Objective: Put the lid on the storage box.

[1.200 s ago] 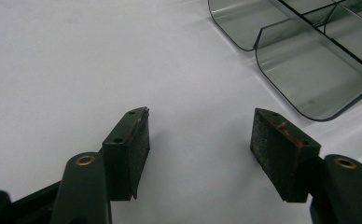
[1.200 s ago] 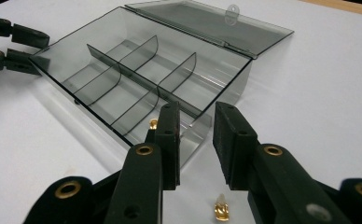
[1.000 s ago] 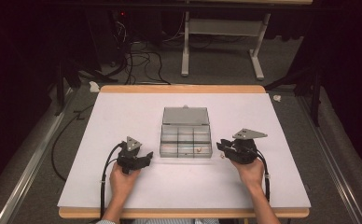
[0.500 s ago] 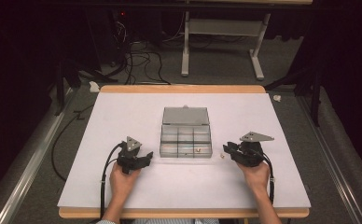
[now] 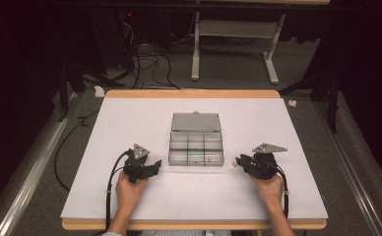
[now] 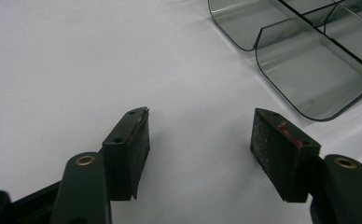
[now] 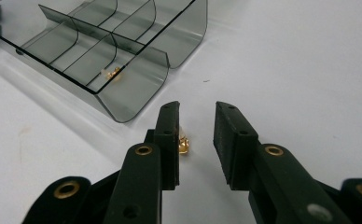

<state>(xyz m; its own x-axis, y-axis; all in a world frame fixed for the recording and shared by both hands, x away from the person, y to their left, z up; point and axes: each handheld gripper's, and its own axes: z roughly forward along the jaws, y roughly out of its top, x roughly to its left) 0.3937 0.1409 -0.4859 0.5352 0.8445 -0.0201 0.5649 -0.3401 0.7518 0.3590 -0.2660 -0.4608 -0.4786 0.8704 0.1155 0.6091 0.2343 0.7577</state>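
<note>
A smoky clear compartment box point(image 5: 197, 145) lies open mid-table, its lid point(image 5: 196, 121) flat behind it. One small gold piece point(image 5: 208, 158) point(image 7: 111, 73) sits in a near compartment. My left gripper point(image 5: 155, 164) point(image 6: 200, 135) rests left of the box, open, with bare table between its pads. My right gripper point(image 5: 238, 161) point(image 7: 197, 126) is low beside the box's right end. Its jaws stand partly apart over a second small gold piece point(image 7: 184, 144), which lies on the table against the left pad. The other pad is clear of it.
The white tabletop point(image 5: 130, 123) has a wooden edge and open space all around the box. The box's curved corner point(image 6: 309, 70) is up and to the right of my left jaws. Cables and a desk frame point(image 5: 233, 44) lie on the floor beyond the table.
My right gripper has come down and slightly toward the near edge, ending close to the table beside the box. The left gripper has stayed put.
</note>
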